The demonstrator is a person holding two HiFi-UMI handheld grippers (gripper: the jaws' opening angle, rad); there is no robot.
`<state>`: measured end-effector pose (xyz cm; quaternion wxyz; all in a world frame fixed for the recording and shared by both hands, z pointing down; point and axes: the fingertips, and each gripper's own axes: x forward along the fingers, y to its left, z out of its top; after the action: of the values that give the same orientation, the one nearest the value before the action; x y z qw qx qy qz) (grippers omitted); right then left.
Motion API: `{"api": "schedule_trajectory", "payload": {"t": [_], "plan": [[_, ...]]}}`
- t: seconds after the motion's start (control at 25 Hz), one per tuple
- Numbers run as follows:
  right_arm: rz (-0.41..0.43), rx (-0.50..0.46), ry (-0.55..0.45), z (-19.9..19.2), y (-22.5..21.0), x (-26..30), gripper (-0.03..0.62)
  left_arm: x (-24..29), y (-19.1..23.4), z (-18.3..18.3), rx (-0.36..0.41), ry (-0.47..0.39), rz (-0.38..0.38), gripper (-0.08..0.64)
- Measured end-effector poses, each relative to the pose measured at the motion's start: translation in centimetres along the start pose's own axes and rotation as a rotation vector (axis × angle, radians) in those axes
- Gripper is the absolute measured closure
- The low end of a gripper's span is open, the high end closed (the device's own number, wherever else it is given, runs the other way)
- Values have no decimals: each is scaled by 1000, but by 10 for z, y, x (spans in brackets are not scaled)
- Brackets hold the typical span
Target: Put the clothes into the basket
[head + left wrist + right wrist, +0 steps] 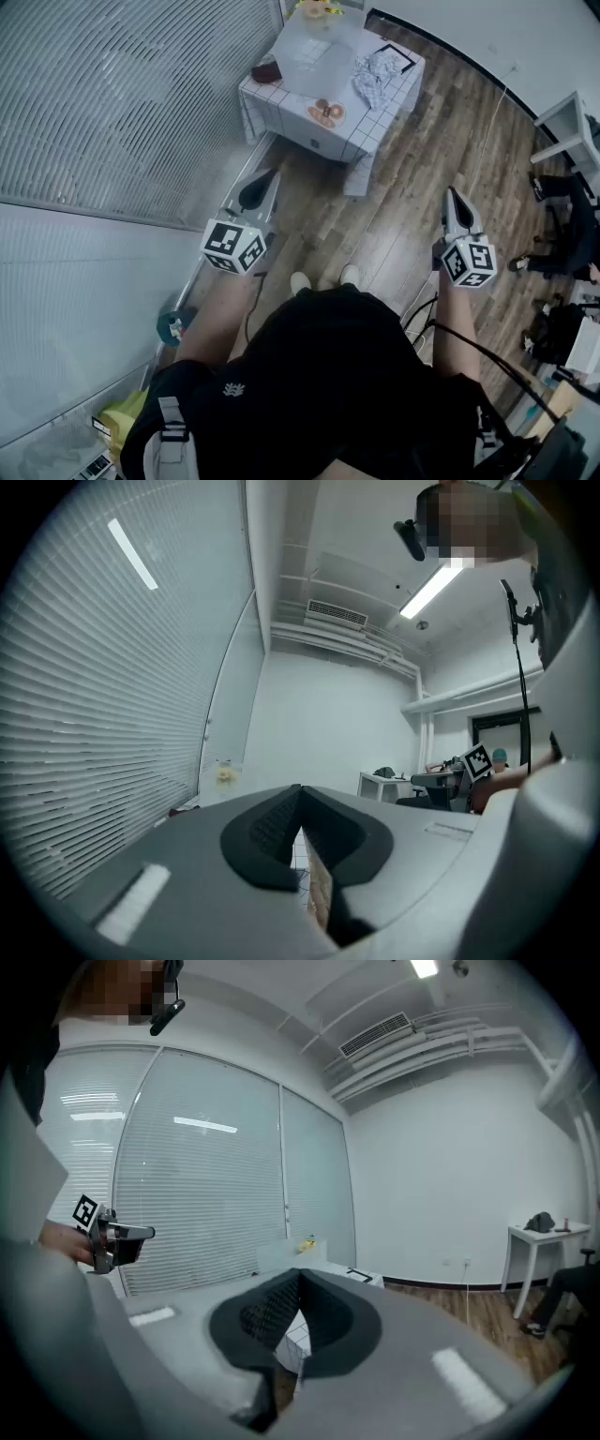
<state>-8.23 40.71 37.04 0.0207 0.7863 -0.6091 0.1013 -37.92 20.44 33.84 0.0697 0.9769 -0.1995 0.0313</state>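
A crumpled blue-and-white patterned cloth (374, 75) lies on the right part of a low white tiled table (281, 111) at the far end of the wooden floor. A pale translucent container (317, 52) stands on the table beside it. My left gripper (268, 175) and my right gripper (454, 193) are both held in the air well short of the table, pointing toward it. Both are shut with nothing between their jaws. In the left gripper view the jaws (300, 789) meet at the tip. The right gripper's jaws (298, 1273) also meet, with the table's corner (296, 1335) beyond them.
A plate of orange items (326, 113) and a dark red object (267, 72) also sit on the table. Window blinds (112, 103) run along the left wall. At the right are a white desk (565, 120), a seated person's legs (561, 230) and floor cables (420, 314).
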Motion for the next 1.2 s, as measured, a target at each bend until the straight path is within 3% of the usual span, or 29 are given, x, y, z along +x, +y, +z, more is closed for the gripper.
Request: {"api": "schedule_trajectory", "payload": {"t": [0.44,0.72,0.96,1.08,1.2], "plan": [[14,2,-6,-5,-24,-12,591,20,-28,4,14,-8,4,554],[35,72,-26,-11,-61,-23,591,37,-55,-3,20,5,33,554],[50,68,-41,-6,-98,-28,591,56,-65,-6,22,-8,85,554],[73,89,-78,-5,-112,-28,591,70,-74,-7,36,2,89,554],[85,133,-49,-20,-117,-21,591,81,-85,-7,59,20,76,554]]}}
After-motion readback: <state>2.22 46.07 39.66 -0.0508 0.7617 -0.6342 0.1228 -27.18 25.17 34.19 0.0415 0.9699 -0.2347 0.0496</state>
